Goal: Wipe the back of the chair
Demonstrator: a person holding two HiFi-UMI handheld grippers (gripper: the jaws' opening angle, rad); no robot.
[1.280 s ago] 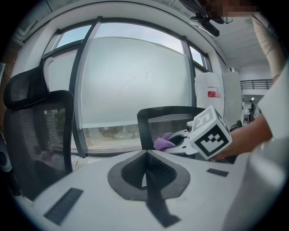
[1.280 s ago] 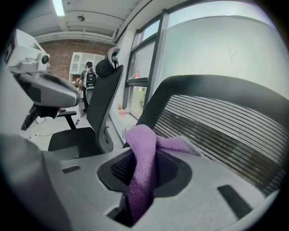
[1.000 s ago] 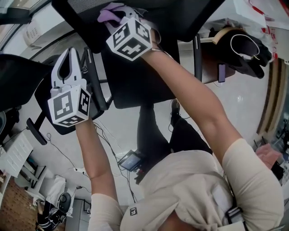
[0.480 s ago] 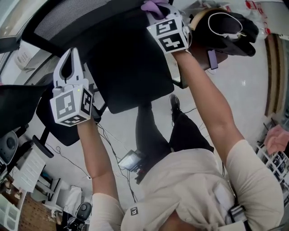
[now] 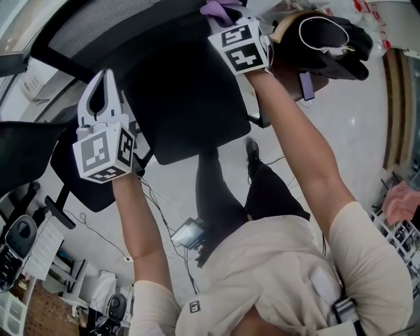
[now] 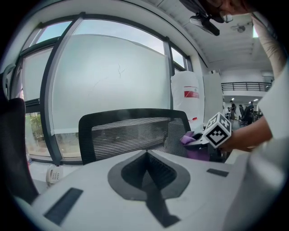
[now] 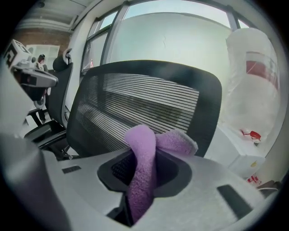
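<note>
Cloth (image 7: 143, 162), purple and fleecy, is being pinched in the jaws of the right gripper (image 5: 226, 16) and held close against the mesh of the chair back (image 7: 149, 106), near a side edge; whether contact is being made cannot be told. The left gripper (image 5: 103, 92) is being held well apart to the left, its jaws pressed together on nothing. A good wipe is likely being served by the cloth being pressed flat and drawn across in overlapping passes, the frame included.
</note>
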